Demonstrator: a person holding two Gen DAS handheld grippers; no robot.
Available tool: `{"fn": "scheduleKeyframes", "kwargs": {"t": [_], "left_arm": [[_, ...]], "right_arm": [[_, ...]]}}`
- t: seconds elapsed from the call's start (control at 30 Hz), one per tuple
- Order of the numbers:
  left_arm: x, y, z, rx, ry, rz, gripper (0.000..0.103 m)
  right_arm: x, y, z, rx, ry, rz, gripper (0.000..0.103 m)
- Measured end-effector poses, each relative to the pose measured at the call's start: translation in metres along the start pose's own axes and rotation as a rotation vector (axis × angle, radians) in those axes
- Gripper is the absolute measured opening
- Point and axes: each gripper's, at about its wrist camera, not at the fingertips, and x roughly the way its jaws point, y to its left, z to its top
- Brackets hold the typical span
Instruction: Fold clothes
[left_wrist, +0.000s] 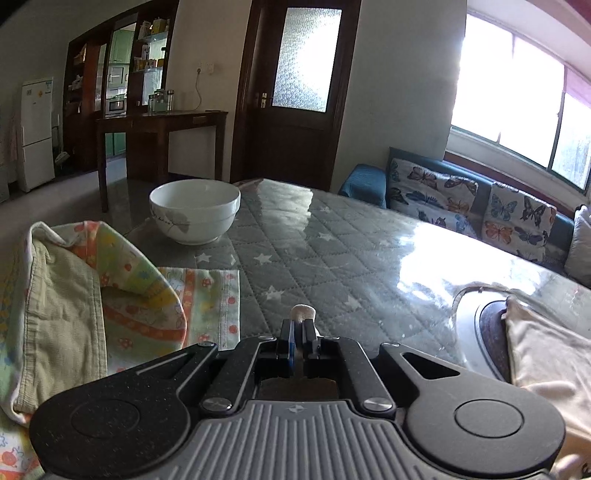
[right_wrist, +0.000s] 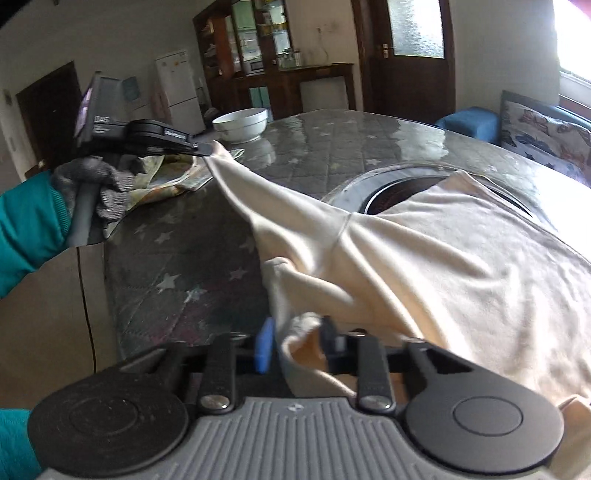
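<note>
A cream garment (right_wrist: 443, 266) lies spread over the right of the quilted, star-printed table (right_wrist: 177, 251). One of its sleeves stretches up and left to my left gripper (right_wrist: 212, 147), which is shut on the sleeve's end. In the left wrist view a small tuft of cream cloth sticks out between the closed fingertips of that left gripper (left_wrist: 301, 314). My right gripper (right_wrist: 297, 343) is at the near edge, its blurred jaws standing narrow with a bunched fold of the cream garment between the pads. The garment's body also appears at the right (left_wrist: 546, 350).
A patterned children's cloth (left_wrist: 140, 295) lies heaped at the table's left, with a white bowl (left_wrist: 194, 211) behind it. A round metal-rimmed recess (right_wrist: 399, 192) sits in the table, partly under the garment. A gloved hand (right_wrist: 107, 188) in a teal sleeve holds the left gripper. A butterfly-cushioned sofa (left_wrist: 480, 206) runs along the right.
</note>
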Motion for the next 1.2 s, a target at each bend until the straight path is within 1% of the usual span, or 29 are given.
{"fn": "scheduleKeyframes", "kwargs": {"t": [0.03,0.07,0.13,0.23,0.3,0.43,0.5,0.53,0.57,0.6,0.7,0.8,0.87,0.9,0.93,0.97,1.0,1.1,1.2], "left_arm": [[-0.001,0.000,0.001,0.003,-0.005,-0.002,0.004],[-0.002,0.000,0.002,0.008,-0.009,-0.003,0.004],[-0.004,0.000,0.002,0.019,-0.012,0.000,0.004],[0.001,0.003,-0.001,0.038,0.008,0.024,0.004],[0.005,0.004,-0.006,0.049,0.026,0.050,0.004],[0.009,0.010,-0.015,0.045,0.057,0.080,0.005],[0.008,0.013,-0.018,0.050,0.064,0.093,0.005],[0.008,0.015,-0.019,0.051,0.066,0.098,0.005],[0.007,0.017,-0.020,0.052,0.068,0.101,0.005],[0.007,0.019,-0.021,0.054,0.069,0.106,0.005],[0.007,0.023,-0.022,0.055,0.080,0.125,0.006],[0.005,0.027,-0.025,0.054,0.088,0.145,0.007],[-0.001,0.027,-0.025,0.051,0.085,0.130,0.007],[-0.007,0.025,-0.025,0.057,0.080,0.116,0.007],[-0.014,0.020,-0.025,0.068,0.074,0.084,0.007],[-0.021,0.015,-0.026,0.081,0.066,0.041,0.007],[-0.029,0.008,-0.027,0.094,0.062,-0.009,0.007],[-0.051,-0.025,-0.036,0.150,0.090,-0.210,0.007],[-0.069,-0.066,-0.052,0.245,0.127,-0.405,0.007]], "right_arm": [[0.000,0.000,-0.001,-0.002,-0.001,0.001,0.010],[-0.003,0.003,-0.001,-0.010,-0.002,0.019,0.009],[-0.009,0.008,-0.002,-0.029,-0.004,0.058,0.008],[-0.015,0.024,-0.010,-0.116,0.020,0.129,0.009],[-0.012,0.030,-0.017,-0.132,0.038,0.148,0.009],[-0.015,0.042,-0.027,-0.191,0.051,0.167,0.025],[-0.025,0.041,-0.025,-0.191,0.037,0.187,0.025],[-0.030,0.040,-0.024,-0.184,0.026,0.195,0.028],[-0.037,0.036,-0.023,-0.173,0.015,0.185,0.034],[-0.043,0.032,-0.022,-0.161,0.004,0.173,0.036],[-0.061,0.022,-0.021,-0.114,-0.018,0.143,0.037],[-0.068,0.008,-0.024,-0.080,0.007,0.039,0.037],[-0.069,0.001,-0.028,-0.059,0.032,-0.007,0.036],[-0.069,-0.001,-0.030,-0.055,0.040,-0.013,0.036],[-0.068,-0.001,-0.031,-0.056,0.046,-0.012,0.033],[-0.068,-0.001,-0.032,-0.057,0.052,-0.011,0.030],[-0.065,0.000,-0.034,-0.065,0.065,-0.013,0.029],[-0.055,0.002,-0.036,-0.082,0.099,-0.022,0.029],[-0.046,0.004,-0.043,-0.094,0.122,-0.035,0.029]]}}
